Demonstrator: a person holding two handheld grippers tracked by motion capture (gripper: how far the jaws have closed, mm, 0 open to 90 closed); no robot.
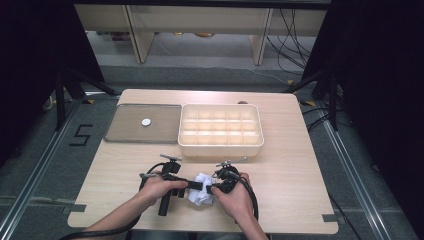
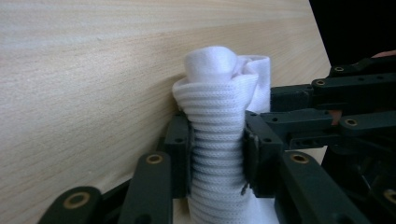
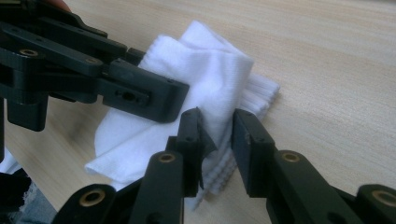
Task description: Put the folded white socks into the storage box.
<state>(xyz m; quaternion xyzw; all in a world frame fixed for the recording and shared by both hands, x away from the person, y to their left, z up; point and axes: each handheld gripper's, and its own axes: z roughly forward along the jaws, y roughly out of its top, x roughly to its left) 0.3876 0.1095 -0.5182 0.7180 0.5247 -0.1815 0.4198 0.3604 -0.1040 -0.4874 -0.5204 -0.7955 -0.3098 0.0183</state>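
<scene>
A white ribbed sock point(image 1: 201, 197) lies bunched on the wooden table point(image 1: 290, 200) near its front edge, between the two hands. My left gripper point(image 1: 196, 185) comes in from the left and is shut on the sock's ribbed cuff point(image 2: 217, 140), which stands squeezed between its jaws point(image 2: 217, 161). My right gripper point(image 1: 213, 189) comes in from the right. Its jaws point(image 3: 217, 140) are closed on a fold of the sock point(image 3: 210, 74). The two grippers nearly touch across the sock. The left gripper's jaw point(image 3: 140, 93) presses on the fabric in the right gripper view.
A cream box point(image 1: 220, 131) with several compartments stands at the table's middle back. Left of it lies a flat grey tray point(image 1: 125, 127) with a small white disc point(image 1: 146, 122) on it. Dark stands and cables flank the table.
</scene>
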